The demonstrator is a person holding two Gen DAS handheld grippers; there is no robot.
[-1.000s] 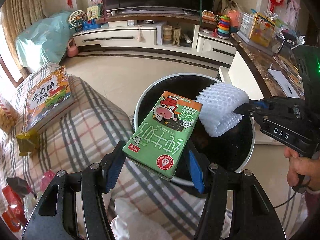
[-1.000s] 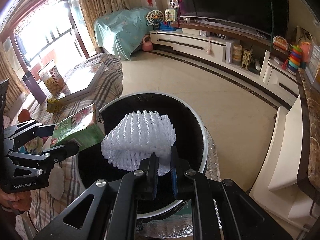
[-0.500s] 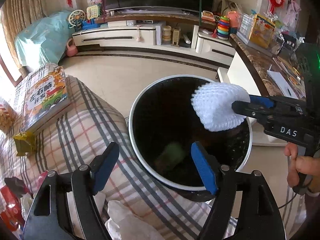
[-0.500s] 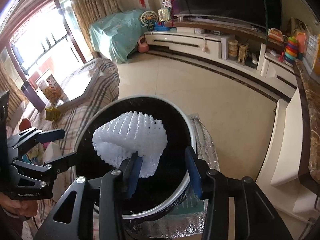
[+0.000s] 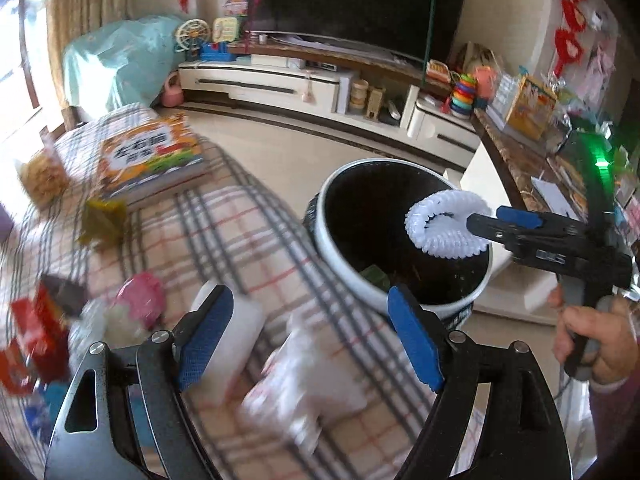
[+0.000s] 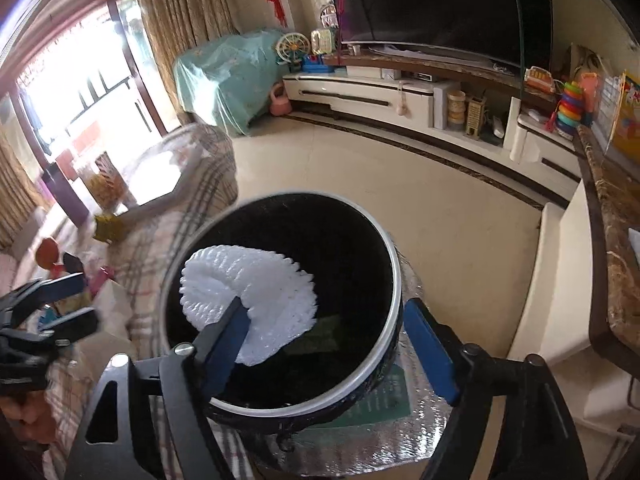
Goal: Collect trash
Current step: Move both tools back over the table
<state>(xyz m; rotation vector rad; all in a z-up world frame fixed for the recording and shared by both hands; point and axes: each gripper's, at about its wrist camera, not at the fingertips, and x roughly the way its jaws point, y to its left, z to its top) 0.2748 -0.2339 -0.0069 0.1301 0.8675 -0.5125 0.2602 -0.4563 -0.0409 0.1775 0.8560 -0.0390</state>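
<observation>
Right wrist view: the right gripper hangs over a round black bin with a pale rim. Its jaws have just been opening and now stand wide. A white foam fruit net sits between them over the bin's mouth, apparently clinging to the left pad and well apart from the other; whether it is stuck there or already falling cannot be told.

The net looks very light, soft and springy, a mesh that squashes flat and rebounds. It probably snags on the textured pads rather than slipping, so a pinch at its folded edge would hold it, and a small shake may be needed to free it.

Left wrist view: the left gripper has also just been opening; its jaws are wide with nothing between them. It is just beside the bin, above a checked cloth strewn with blurred wrappers. A green carton lies inside the bin, near the bottom. A person's hand holds the right gripper's handle beside the bin.
</observation>
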